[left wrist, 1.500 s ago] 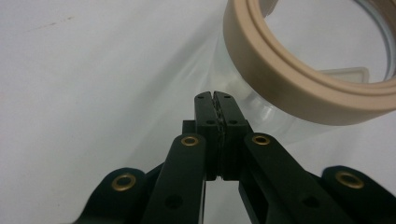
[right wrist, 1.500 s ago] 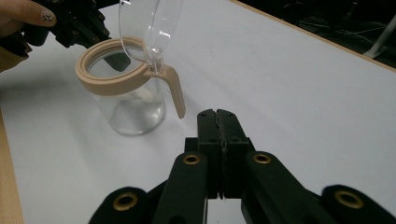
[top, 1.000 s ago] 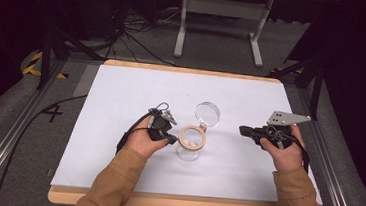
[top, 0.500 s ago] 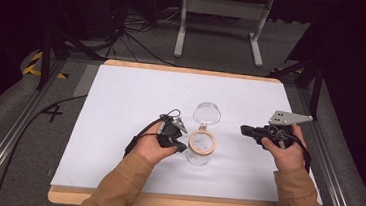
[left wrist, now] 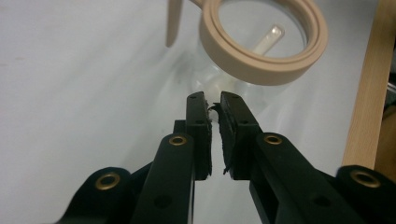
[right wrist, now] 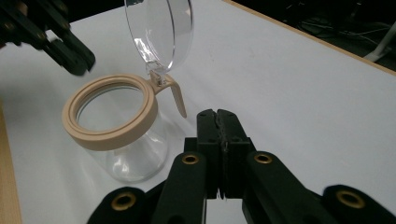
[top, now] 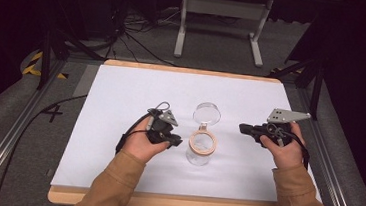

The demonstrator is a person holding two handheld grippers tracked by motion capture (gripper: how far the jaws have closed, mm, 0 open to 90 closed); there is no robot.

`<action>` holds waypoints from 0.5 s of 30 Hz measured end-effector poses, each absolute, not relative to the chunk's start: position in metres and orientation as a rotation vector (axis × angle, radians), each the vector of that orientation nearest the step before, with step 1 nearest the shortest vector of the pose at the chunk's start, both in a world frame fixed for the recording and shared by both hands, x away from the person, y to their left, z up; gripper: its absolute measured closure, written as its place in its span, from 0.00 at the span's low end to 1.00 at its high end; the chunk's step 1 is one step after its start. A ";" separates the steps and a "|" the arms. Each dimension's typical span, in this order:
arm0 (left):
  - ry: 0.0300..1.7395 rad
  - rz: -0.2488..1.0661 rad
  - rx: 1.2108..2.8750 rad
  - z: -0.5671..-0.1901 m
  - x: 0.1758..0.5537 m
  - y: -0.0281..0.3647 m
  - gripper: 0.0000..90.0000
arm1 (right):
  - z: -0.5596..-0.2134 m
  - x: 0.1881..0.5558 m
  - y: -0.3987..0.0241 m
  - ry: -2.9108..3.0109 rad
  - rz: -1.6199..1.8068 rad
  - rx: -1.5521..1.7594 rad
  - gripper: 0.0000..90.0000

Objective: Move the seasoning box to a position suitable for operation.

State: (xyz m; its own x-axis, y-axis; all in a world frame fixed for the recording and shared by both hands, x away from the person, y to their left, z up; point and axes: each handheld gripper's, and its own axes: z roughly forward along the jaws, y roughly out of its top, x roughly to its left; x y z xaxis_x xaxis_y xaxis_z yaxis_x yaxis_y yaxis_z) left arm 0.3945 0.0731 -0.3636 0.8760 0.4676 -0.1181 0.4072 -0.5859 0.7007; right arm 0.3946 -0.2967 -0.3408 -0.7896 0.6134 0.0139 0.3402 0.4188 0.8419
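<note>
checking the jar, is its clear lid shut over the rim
No, the clear lid stands flipped up behind the jar, leaving its tan rim open.

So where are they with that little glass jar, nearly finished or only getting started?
The jar stands upright on the table with its clear lid already swung open on the hinge. Nothing is gripped now: the left gripper sits just beside the jar, its jaws a slit apart and just opening with nothing between them; the right gripper waits shut, off to the side. The jar looks empty, so what remains is unclear.

Clear glossy glass jar (right wrist: 135, 158), matt beige, perhaps plastic collar (right wrist: 109, 112); matt white tabletop (top: 136, 94).
</note>
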 end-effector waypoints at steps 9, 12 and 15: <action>0.816 0.206 2.178 -0.354 0.394 0.131 0.87 | -0.337 0.406 -0.311 2.359 1.281 0.918 0.90; 0.874 0.231 2.167 -0.358 0.397 0.144 0.85 | -0.337 0.410 -0.318 2.341 1.242 0.951 0.88; 0.912 0.245 2.158 -0.362 0.401 0.154 0.84 | -0.340 0.414 -0.326 2.334 1.198 0.999 0.85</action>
